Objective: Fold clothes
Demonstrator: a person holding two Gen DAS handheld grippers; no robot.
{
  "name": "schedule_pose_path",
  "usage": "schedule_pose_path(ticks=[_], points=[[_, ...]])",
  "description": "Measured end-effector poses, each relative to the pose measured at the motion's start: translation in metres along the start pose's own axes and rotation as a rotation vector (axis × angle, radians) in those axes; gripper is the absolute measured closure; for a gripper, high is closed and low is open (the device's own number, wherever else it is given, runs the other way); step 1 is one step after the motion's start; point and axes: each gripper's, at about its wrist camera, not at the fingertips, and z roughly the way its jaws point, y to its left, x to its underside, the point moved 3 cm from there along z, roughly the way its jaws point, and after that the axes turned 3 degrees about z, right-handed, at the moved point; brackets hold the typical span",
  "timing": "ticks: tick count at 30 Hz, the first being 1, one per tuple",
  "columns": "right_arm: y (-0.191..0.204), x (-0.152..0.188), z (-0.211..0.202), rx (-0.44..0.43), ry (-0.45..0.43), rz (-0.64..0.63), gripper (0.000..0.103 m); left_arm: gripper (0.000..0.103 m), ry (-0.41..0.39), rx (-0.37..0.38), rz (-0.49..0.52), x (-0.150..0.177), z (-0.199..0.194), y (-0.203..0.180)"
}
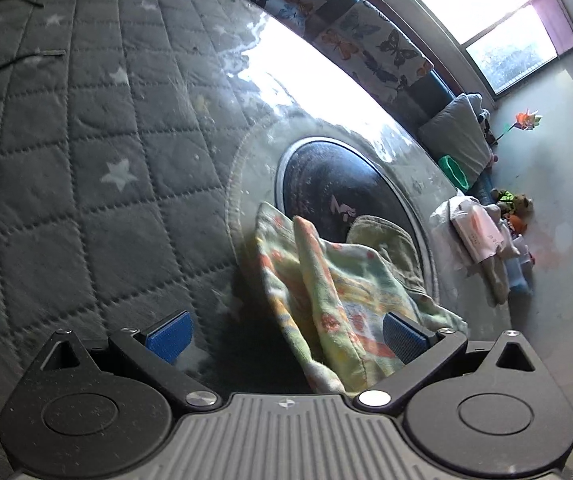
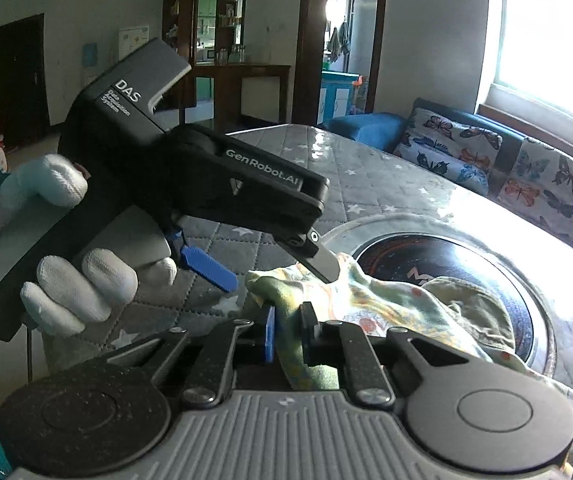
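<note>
A small pastel garment point(image 1: 326, 292) with orange and green print lies crumpled on the grey quilted table cover point(image 1: 86, 160), partly over a round black hob plate point(image 1: 338, 188). In the left wrist view my left gripper point(image 1: 286, 338) is open. One fold of the cloth rests against its right blue pad point(image 1: 402, 338), and the left pad is bare. The right wrist view has my right gripper point(image 2: 288, 334) shut on an edge of the garment point(image 2: 386, 304), which bunches up between the pads. A white-gloved hand point(image 2: 86, 280) holds the left gripper point(image 2: 270, 268) just above the cloth's far edge.
A glossy clear sheet covers the star-print quilt. The hob plate point(image 2: 446, 264) sits in a round metal rim. A sofa with butterfly cushions point(image 2: 486, 160) runs along the window side. A tissue pack point(image 1: 478, 232) and toys lie past the table edge. Black cable point(image 1: 6, 0) lies far left.
</note>
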Motion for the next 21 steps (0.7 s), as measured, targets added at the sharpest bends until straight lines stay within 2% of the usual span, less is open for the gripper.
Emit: schedule_pose_path(ticks=[9, 18, 20, 21], points=[[-0.002, 0.001, -0.001, 0.000, -0.017, 0.021, 0.092, 0.005, 0.030, 0.041, -0.005, 0.001, 0.011, -0.009], [-0.004, 0.003, -0.002, -0.022, -0.022, 0.038, 0.093, 0.032, 0.064, 0.112, -0.042, 0.005, 0.022, -0.013], [-0.005, 0.004, 0.001, -0.027, -0.019, 0.036, 0.093, 0.052, 0.081, 0.126, -0.059, 0.006, 0.026, -0.012], [-0.005, 0.005, 0.000, -0.029, -0.020, 0.037, 0.093, 0.058, 0.090, 0.129, -0.068, 0.007, 0.029, -0.011]])
